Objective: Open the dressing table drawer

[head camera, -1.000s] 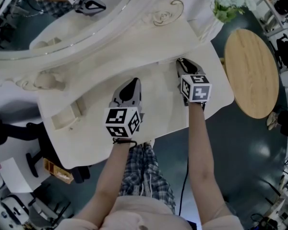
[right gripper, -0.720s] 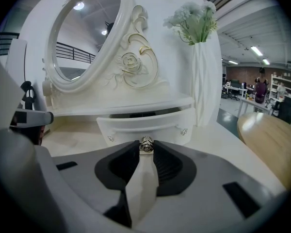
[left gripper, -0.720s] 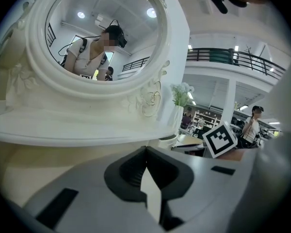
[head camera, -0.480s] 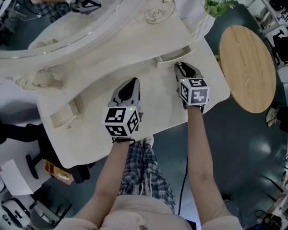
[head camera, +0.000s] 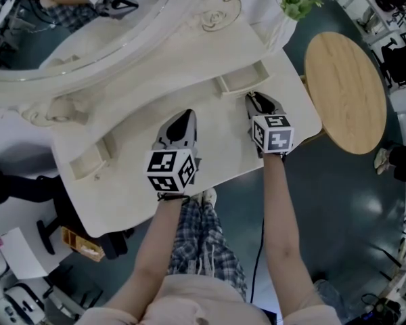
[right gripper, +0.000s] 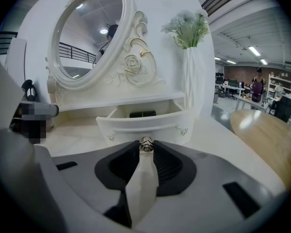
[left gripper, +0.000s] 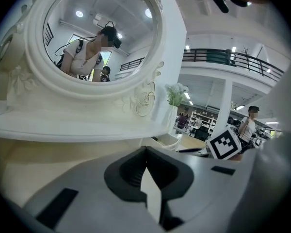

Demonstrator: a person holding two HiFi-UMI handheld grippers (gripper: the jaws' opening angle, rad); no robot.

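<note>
Both my forearms reach straight out over the dressing table. My left gripper sits above the tabletop, jaws pressed together on nothing. My right gripper pinches the knob of the drawer, which stands partway out below the mirror.

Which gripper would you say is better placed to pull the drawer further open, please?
The right. The right gripper is shut on the knob of the partly open drawer, in line to pull. The left gripper is shut on nothing, over the tabletop and away from the drawer.

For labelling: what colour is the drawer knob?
Silver metallic knob, clearest in the right gripper view.
</note>
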